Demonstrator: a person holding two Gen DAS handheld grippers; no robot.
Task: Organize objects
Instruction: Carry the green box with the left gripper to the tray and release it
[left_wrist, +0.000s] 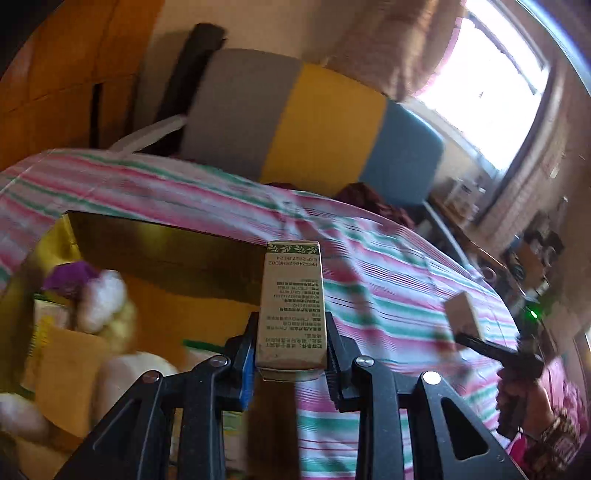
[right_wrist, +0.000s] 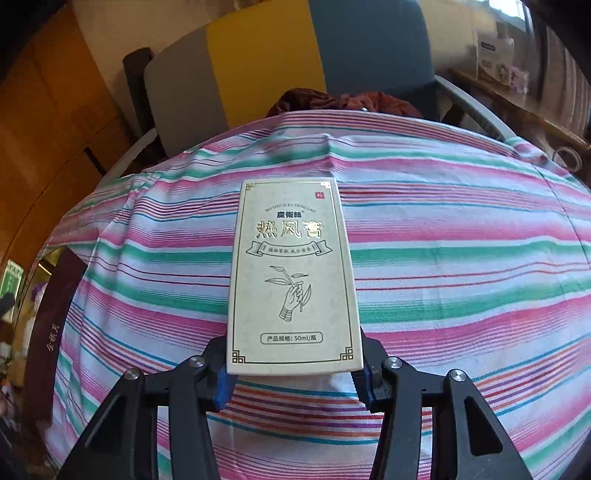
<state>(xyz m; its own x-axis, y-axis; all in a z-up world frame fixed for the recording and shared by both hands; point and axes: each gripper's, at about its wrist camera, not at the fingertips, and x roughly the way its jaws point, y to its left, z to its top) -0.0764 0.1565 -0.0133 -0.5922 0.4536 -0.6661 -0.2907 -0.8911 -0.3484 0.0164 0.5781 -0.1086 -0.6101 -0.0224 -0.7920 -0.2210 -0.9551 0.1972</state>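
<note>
Boxes, two of them, one clamped in each gripper, both held above the striped cloth (right_wrist: 461, 236). We see the bigger face on the right: the cream box (right_wrist: 293, 277) with gold lettering and a hand-and-sprig drawing stands upright between the fingers of the right gripper (right_wrist: 293, 373), its lower end pinched at the pads, jaws set moderately wide to take its broad face. On the left, the narrow box (left_wrist: 291, 310) shows its printed side panel with a green leaf band at the top; the left gripper (left_wrist: 291, 354) is closed tight on its thin sides near the bottom edge.

Left wrist view only: an open gold-lined case (left_wrist: 155, 258) lower left, with white and purple items inside, too blurred for us to name, probably soft packets. It lies just left of the narrow box. Same view catches the right gripper (left_wrist: 461, 332) from outside at far right, carrying its box (left_wrist: 463, 312), with the person's hand (left_wrist: 517, 398) on the handle.

Right wrist view only: box front text, sharp stripes, and a dark maroon lid edge (right_wrist: 55, 314) at far left.
</note>
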